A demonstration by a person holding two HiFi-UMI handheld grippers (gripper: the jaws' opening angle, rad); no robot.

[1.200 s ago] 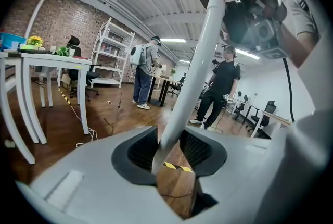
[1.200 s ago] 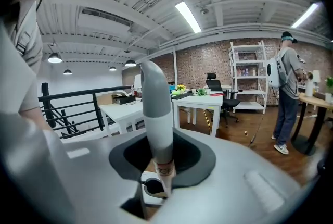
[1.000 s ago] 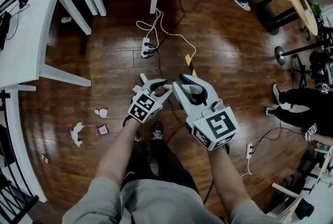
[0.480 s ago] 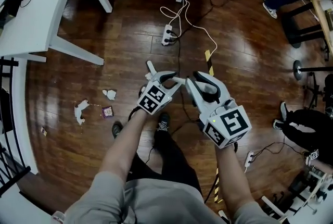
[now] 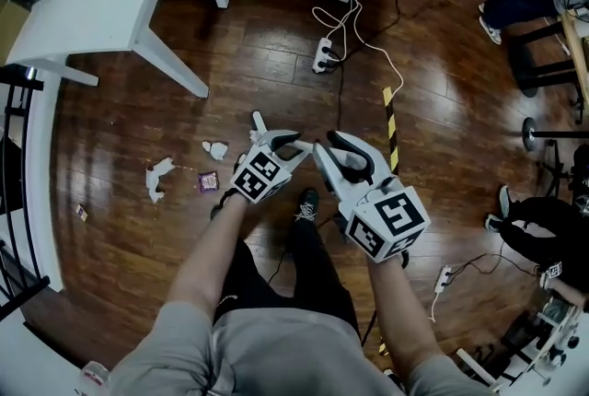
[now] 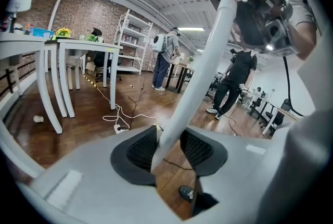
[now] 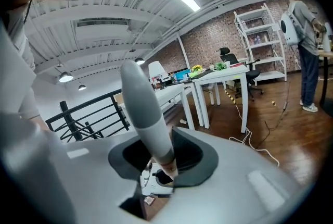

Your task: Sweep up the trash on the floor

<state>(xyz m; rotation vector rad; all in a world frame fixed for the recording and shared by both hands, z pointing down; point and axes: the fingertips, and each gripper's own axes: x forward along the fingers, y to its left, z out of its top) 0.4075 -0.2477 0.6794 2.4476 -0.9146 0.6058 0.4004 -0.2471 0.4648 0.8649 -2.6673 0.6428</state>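
The left gripper [image 5: 296,145] is clamped on a long white stick [image 6: 203,72]. In the left gripper view the stick stands between the two dark pads and leans up and to the right.

The right gripper [image 5: 327,145] is just beside the left one, tips almost touching. Its jaws have just been opening a little. A grey handle [image 7: 143,108] with a round top sits between them, snug against the pads, so the gripper has hold of it. I cannot tell if the stick and the handle are one thing.

The trash lies on the wood floor [image 5: 276,81], out to the left of the left gripper. A small white scrap [image 5: 217,149] is nearest to it. A purple wrapper [image 5: 208,181] is just below the scrap. A crumpled white paper [image 5: 158,179] is a bit farther left.

A strip of yellow and black tape [image 5: 391,122] lies near the right gripper, on its right. A white power strip [image 5: 324,53] with cords lies past both grippers.
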